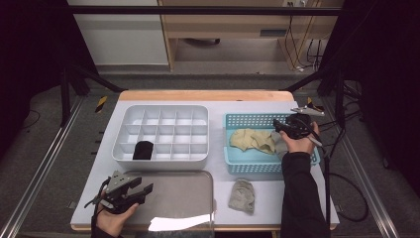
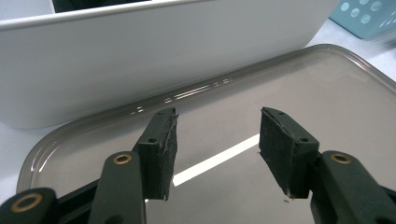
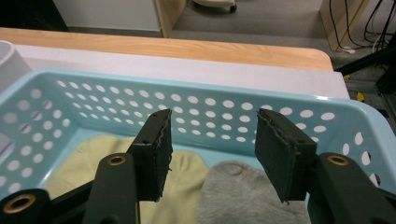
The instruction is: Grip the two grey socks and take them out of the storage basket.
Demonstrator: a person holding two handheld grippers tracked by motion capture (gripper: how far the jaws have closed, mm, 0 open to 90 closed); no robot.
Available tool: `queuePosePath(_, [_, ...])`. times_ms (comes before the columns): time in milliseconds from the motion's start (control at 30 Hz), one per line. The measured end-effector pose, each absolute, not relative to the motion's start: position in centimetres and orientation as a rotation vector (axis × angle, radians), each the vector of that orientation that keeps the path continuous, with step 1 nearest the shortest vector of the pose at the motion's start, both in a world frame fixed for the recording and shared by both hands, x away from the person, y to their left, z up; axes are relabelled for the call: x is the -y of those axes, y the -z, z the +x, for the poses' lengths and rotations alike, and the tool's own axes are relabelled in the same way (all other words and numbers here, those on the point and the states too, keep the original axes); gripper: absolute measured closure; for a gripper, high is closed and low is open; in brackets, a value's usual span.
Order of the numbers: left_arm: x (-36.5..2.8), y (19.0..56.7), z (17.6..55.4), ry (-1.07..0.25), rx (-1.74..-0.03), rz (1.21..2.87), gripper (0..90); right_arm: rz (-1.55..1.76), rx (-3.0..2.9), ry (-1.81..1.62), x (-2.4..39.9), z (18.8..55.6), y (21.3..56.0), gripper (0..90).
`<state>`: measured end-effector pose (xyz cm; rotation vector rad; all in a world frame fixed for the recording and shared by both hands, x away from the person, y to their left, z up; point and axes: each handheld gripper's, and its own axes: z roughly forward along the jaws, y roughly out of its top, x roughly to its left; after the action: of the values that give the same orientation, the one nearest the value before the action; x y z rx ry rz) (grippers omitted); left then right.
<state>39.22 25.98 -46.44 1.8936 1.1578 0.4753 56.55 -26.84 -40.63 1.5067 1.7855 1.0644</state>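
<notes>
The right gripper (image 1: 289,130) hangs over the blue basket (image 1: 247,167), and its two black jaws stand wide apart with nothing between them. In the right gripper view the jaws point down at a grey sock (image 3: 243,196) and a yellow sock (image 3: 182,179) that lie side by side in the basket, touching each other. The basket sits at the right side of the table (image 1: 220,106), near the far edge.

The left gripper (image 1: 141,191) is near the front left corner of the table, over a grey tray (image 1: 183,193). Its jaws are wide apart too and hold nothing.

A white box with many little rooms (image 1: 161,130) sits behind the tray, just beside the basket. A black sock (image 1: 143,149) rests in one room of the front row. Another grey sock (image 1: 242,196) lies on the table near the front edge, between the tray and the person's right sleeve (image 1: 302,198).
</notes>
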Motion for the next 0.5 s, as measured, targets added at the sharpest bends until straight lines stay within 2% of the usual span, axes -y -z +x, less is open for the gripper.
queuePosePath(500, [-26.0,46.5,39.2,-0.474,-1.159,1.897,45.8,1.555,-1.81,-0.995,27.4,57.2,43.1,45.2])
